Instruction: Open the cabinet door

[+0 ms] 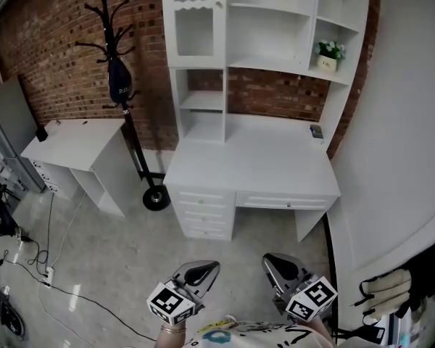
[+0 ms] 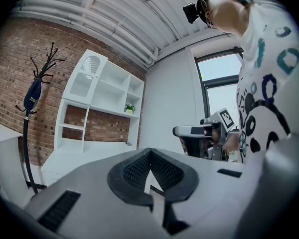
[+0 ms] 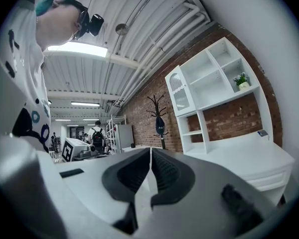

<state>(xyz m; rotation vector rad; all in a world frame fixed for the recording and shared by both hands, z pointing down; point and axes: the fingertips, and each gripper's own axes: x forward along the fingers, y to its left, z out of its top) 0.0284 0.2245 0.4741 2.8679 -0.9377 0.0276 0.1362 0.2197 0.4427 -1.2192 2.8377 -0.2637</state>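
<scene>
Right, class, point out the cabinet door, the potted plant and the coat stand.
cabinet door (image 1: 196, 29), head view, middle of its pane.
potted plant (image 1: 329, 49), head view, on its leaves.
coat stand (image 1: 134, 145), head view, on its pole.

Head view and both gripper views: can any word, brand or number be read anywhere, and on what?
No text can be read.
Plant pot: label print too small.
Bag on the coat rack: pale mark, blurred.
Marker cubes: black-and-white square patterns, no words.
</scene>
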